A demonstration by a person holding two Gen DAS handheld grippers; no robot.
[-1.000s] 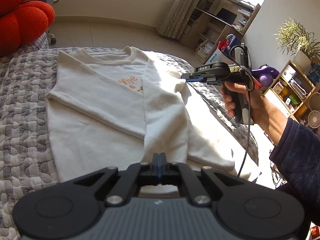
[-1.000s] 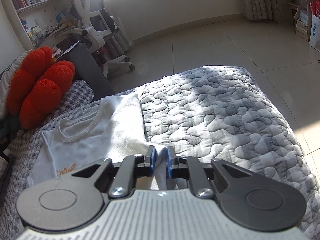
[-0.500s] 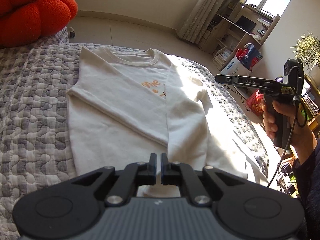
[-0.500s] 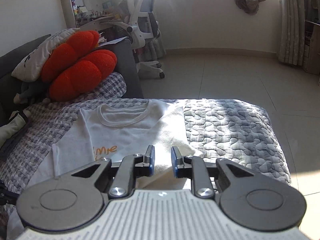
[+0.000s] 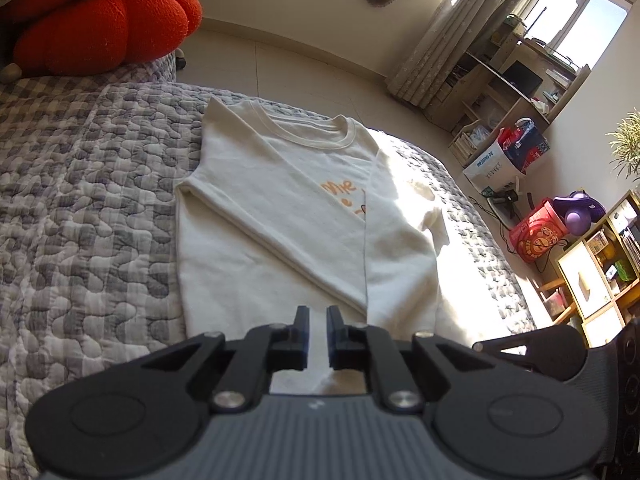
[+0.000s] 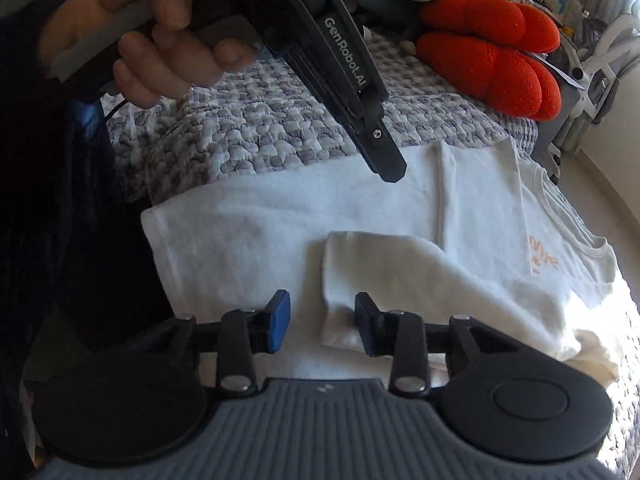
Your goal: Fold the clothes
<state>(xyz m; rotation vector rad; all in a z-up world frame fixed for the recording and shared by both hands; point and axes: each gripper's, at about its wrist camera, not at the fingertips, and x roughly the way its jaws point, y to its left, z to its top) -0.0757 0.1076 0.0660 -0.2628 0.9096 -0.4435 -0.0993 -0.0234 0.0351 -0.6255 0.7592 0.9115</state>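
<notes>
Both sleeves lie folded across the sweatshirt [image 5: 280, 216]. The left gripper [image 5: 317, 334] is barely parted and the right gripper [image 6: 322, 326] stands open, both empty at the 6 o'clock hem. Risk: a shallow pinch grabs 1 layer, dragging the sleeves askew.

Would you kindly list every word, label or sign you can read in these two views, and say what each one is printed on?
"GenRobot.AI": white lettering along the side of the left gripper, seen from the right wrist view.
"me": orange print on the cream shirt; the rest is hidden under the folded sleeve.
White box by the shelves: blue print, too small to read.
Red box: round logo, unreadable.
</notes>
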